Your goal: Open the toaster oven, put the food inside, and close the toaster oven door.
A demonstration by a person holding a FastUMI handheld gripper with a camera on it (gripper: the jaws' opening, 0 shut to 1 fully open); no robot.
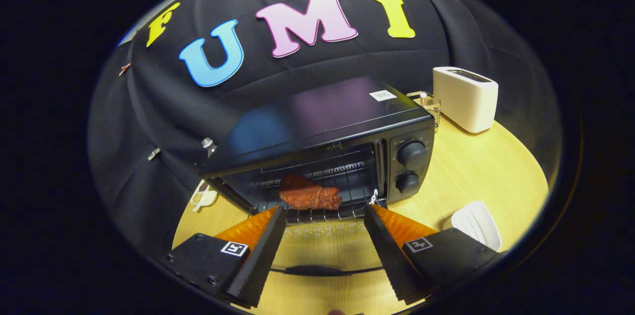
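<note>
No words or numbers can be read. The white sticker [382,95] on top of the glossy black toaster oven [322,116], beyond the claw, is too small to make out, as are the marks around its two black knobs [412,155]. The gripper [325,210] (fingers spread wide, gripping nothing) carries a square black-and-white coded marker [234,248] behind each finger.

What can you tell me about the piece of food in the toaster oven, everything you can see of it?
The food is a flat, reddish-brown slab with a rough, crumbly-looking surface, like a cut of cooked meat. It lies on the wire rack inside the black toaster oven, near the front, one end raised slightly toward the back. The glass door is folded down flat in front of it. The tool is open, its fingers spread just short of the rack, touching nothing; the food sits just beyond them.
</note>
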